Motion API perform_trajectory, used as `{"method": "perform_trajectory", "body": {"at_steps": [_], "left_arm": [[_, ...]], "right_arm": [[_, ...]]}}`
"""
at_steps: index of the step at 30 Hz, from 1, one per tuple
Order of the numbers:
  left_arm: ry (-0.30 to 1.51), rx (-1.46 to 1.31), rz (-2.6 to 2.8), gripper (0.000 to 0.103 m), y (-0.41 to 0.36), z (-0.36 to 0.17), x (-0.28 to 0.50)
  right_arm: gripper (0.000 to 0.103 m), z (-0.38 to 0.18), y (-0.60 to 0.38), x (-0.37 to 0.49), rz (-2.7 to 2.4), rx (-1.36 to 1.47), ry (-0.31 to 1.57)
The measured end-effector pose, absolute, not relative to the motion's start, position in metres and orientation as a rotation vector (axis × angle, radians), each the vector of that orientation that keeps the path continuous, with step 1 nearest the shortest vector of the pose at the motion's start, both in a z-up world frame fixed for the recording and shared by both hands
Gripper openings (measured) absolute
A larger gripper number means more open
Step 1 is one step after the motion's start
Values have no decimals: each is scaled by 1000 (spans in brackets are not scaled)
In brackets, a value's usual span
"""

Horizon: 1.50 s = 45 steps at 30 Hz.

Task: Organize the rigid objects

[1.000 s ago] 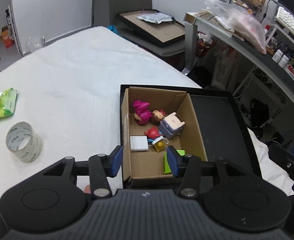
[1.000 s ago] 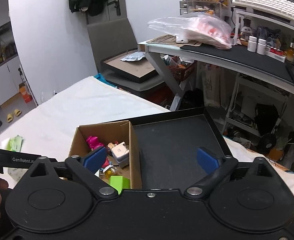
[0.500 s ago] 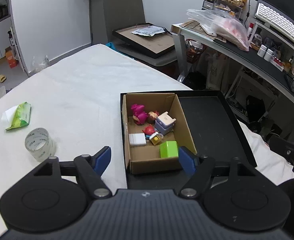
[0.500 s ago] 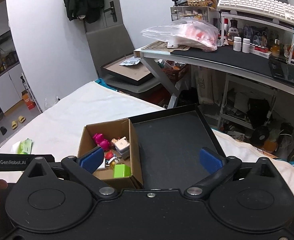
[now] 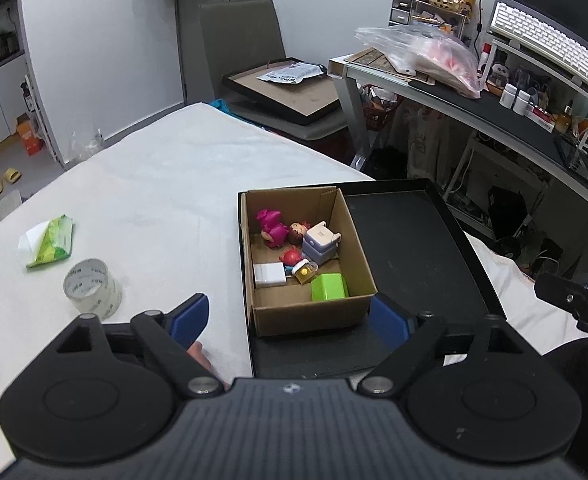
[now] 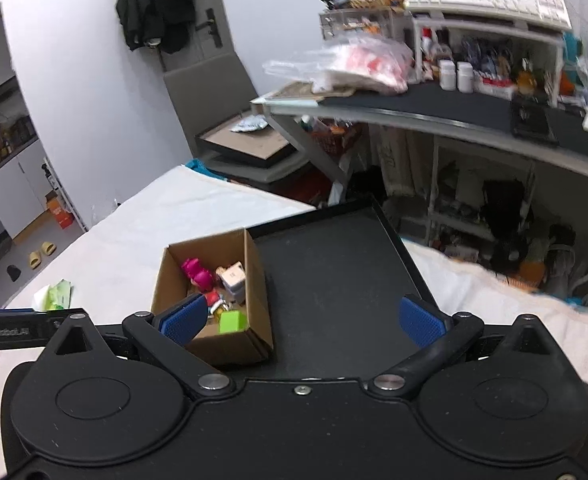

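Observation:
A cardboard box [image 5: 358,304] sits in the left part of a black tray [image 5: 414,240] on the white table. In the box lie a green block [image 5: 329,287], a white cube [image 5: 269,275], a pink figure [image 5: 271,227], a lavender toy [image 5: 320,243] and small red and yellow toys. My left gripper [image 5: 289,320] is open and empty, above and in front of the box. My right gripper [image 6: 302,320] is open and empty, over the tray [image 6: 334,280] just right of the box [image 6: 253,344]. The green block also shows in the right wrist view [image 6: 233,321].
A tape roll [image 5: 92,287] and a green tissue pack [image 5: 49,241] lie on the table to the left. A chair with a framed board [image 5: 285,92] stands beyond the table. A cluttered desk [image 5: 494,96] runs along the right.
My left gripper opened wide, let go of the green block in the box, then drew back and up. My right gripper also pulled back and rose a little.

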<state>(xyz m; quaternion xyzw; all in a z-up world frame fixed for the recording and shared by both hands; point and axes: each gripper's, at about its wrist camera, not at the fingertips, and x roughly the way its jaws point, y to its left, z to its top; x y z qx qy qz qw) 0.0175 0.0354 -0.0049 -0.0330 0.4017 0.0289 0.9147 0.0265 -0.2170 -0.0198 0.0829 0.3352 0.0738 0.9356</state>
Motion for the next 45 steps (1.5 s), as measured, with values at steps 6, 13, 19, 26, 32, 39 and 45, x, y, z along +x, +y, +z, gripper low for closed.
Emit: {"method": "perform_trajectory", "body": {"at_steps": [6,13,19,26,32,39,45], "left_arm": [[825,-50,74,92,29,-6,8],[822,-52,69,94,23,-5,3],[818,-42,63,94,21,-2,3],[797,-65,41,94,22,2,0],[785,-67,46,94,24,5,-2],[783,-81,47,94,26,8,-3],[773,-83,45,94,25,12,-5]], "right_arm": [[103,-26,-223,21,121,154,684],[103,-22,-215,12,130,84,669],[103,-14,-216,8,151,92,670],[103,-8,-214,5,164,85,662],[103,-7,-215,4,162,84,663],[103,-4,-213,1,154,88,656],[103,-2,-214,0,153,91,650]]}}
